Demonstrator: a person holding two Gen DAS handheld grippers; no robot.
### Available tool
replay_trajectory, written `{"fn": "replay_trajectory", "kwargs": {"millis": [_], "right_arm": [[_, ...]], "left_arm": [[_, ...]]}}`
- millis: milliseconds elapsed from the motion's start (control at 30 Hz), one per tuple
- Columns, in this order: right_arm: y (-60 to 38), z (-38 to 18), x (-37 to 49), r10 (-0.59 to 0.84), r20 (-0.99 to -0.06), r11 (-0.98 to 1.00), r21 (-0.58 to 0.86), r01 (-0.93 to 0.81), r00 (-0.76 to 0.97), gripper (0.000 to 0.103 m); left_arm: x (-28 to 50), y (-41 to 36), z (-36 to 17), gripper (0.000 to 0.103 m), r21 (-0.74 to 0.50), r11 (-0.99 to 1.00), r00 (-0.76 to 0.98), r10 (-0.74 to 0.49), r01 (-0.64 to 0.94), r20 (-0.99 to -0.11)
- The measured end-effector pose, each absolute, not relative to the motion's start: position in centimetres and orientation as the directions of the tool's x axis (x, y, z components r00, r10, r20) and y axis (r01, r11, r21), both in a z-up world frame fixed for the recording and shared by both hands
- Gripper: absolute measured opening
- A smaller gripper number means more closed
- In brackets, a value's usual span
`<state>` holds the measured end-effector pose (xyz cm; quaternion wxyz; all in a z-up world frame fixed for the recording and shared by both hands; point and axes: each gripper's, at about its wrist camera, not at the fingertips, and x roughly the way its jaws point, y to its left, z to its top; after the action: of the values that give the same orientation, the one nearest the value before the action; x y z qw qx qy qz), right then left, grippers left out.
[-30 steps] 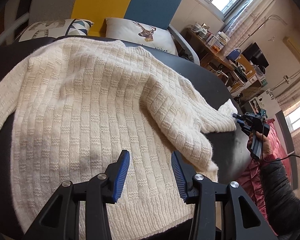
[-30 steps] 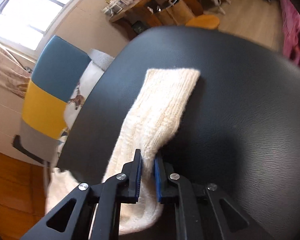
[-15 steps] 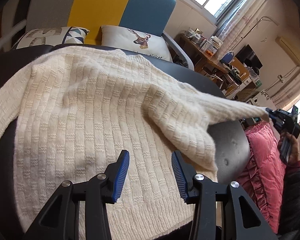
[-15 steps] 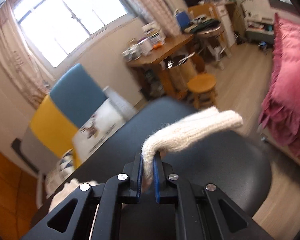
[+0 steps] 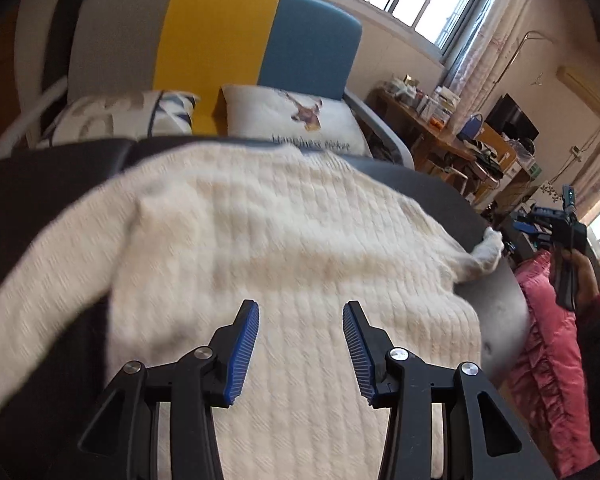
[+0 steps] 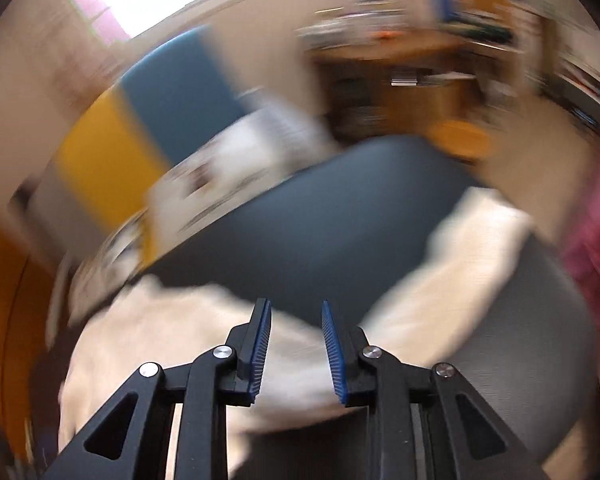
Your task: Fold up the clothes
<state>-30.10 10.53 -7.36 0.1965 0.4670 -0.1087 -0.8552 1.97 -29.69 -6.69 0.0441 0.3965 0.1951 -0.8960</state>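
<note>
**Sleeve free as the right fingers part**

The left gripper [image 5: 300,344] hovers with its blue-padded fingers [image 5: 242,354] apart and empty, just above the hem of the cream ribbed knit sweater [image 5: 284,240]. The sweater lies spread on the dark padded desk [image 5: 40,184] ahead of them. The right gripper [image 6: 294,354] is opening, nothing pressed between its fingers; the sleeve [image 6: 460,256] lies beyond and to their right. Farther off stands a grey, yellow and blue sofa [image 5: 220,32].
</note>
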Motion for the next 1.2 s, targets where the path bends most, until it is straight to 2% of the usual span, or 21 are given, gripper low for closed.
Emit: {"fn": "replay_trajectory", "kwargs": {"millis": [133, 233, 300, 367, 567, 700, 833, 967, 1000, 1067, 1133, 1200], "right_arm": [[-0.1, -8.0, -27.0, -0.568, -0.764, -0.775, 0.372, 0.510, -0.305, 0.027], [-6.8, -8.6, -25.7, -0.546, -0.803, -0.724, 0.308, 0.617, -0.240, 0.027], [-10.0, -9.0, -25.5, -0.540, -0.812, -0.698, 0.284, 0.657, -0.222, 0.027], [-12.6, -9.7, -26.1, -0.500, -0.836, -0.705, 0.242, 0.667, -0.225, 0.027], [-13.6, -11.0, -30.2, -0.484, -0.858, -0.700, 0.261, 0.665, -0.172, 0.027], [-14.5, -12.5, -31.7, -0.427, -0.887, -0.698, 0.200, 0.687, -0.175, 0.027], [-14.6, -14.1, -33.1, -0.415, -0.895, -0.710, 0.205, 0.673, -0.165, 0.027], [-15.4, -15.9, -33.8, -0.389, -0.907, -0.722, 0.192, 0.665, -0.160, 0.027], [-15.8, -16.4, -33.6, -0.379, -0.912, -0.718, 0.184, 0.671, -0.155, 0.027], [-16.7, -17.4, -33.1, -0.353, -0.921, -0.711, 0.147, 0.688, -0.167, 0.027], [-17.7, -17.5, -32.8, -0.371, -0.909, -0.708, 0.145, 0.691, -0.189, 0.027], [-18.9, -17.6, -32.7, -0.397, -0.895, -0.711, 0.159, 0.685, -0.205, 0.027]], "left_arm": [[-0.3, -33.9, -5.4, 0.045, -0.255, -0.930, -0.696, -0.002, 0.266, -0.718], [-3.0, -37.3, -4.7, 0.046, -0.185, -0.942, -0.680, -0.058, 0.280, -0.731], [-5.3, -38.4, -4.9, 0.052, -0.111, -0.961, -0.669, -0.091, 0.253, -0.737], [-7.8, -39.0, -5.3, 0.052, -0.039, -0.977, -0.657, -0.112, 0.211, -0.746], [-15.7, -37.9, -8.5, 0.056, 0.125, -0.992, -0.598, -0.111, 0.019, -0.794], [-19.7, -37.1, -10.0, 0.064, 0.150, -0.985, -0.583, -0.076, -0.080, -0.809], [-23.0, -36.6, -12.1, 0.064, 0.187, -0.973, -0.545, -0.083, -0.138, -0.834], [-24.4, -36.9, -15.1, 0.064, 0.165, -0.975, -0.466, -0.079, -0.148, -0.881], [-24.2, -36.9, -16.0, 0.063, 0.174, -0.973, -0.442, -0.092, -0.149, -0.892], [-22.9, -37.3, -16.5, 0.052, 0.148, -0.982, -0.458, -0.078, -0.119, -0.885], [-21.6, -38.0, -16.1, 0.030, 0.112, -0.991, -0.469, -0.065, -0.074, -0.881], [-20.3, -38.8, -16.0, 0.023, 0.130, -0.991, -0.483, -0.107, -0.015, -0.869]]}}
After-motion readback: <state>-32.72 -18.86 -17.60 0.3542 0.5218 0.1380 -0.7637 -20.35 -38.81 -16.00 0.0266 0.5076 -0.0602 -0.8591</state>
